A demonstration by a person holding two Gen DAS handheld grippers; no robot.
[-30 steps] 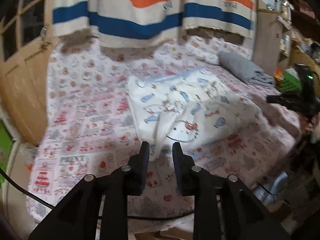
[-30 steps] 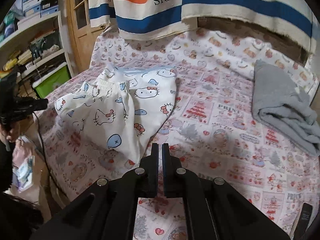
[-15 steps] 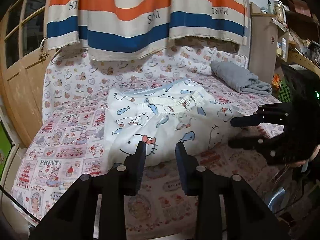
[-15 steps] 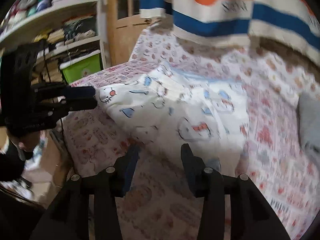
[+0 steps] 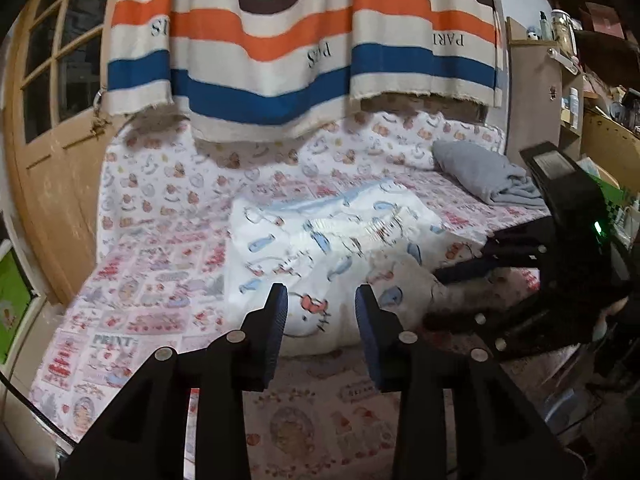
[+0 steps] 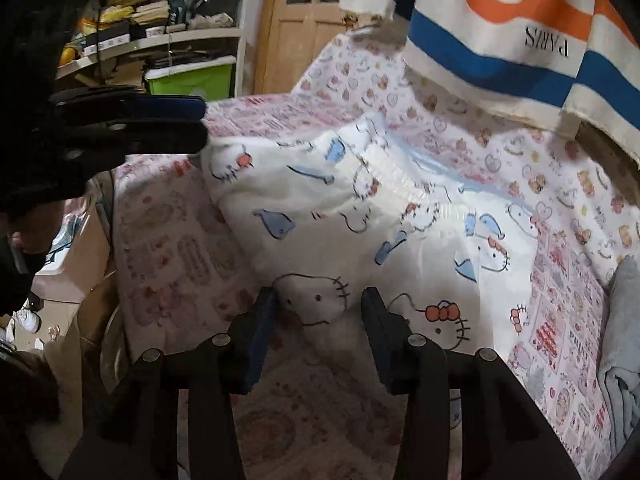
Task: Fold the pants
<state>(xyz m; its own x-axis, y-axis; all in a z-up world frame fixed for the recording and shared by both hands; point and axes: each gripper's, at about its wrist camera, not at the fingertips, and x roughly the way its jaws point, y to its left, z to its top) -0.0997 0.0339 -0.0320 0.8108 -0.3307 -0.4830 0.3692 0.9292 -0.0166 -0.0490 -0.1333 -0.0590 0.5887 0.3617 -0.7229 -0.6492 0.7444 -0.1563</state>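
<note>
- The pants (image 5: 320,248), white with cartoon cats and blue whales, lie in a loose heap on the bed (image 5: 160,280), their near edge close to the front of the patterned sheet.
- The left gripper (image 5: 321,300) hovers just before that near edge, its jaws parted and just widening, nothing pinched between them.
- The right gripper (image 6: 318,300) sits at the pants' near edge too, jaws apart, having just sprung open; cloth shows in the gap but the pads do not press it.
- A gray folded cloth (image 5: 480,172) lies well apart at the bed's far side.
- A striped blanket (image 5: 300,40) hangs behind.
</note>
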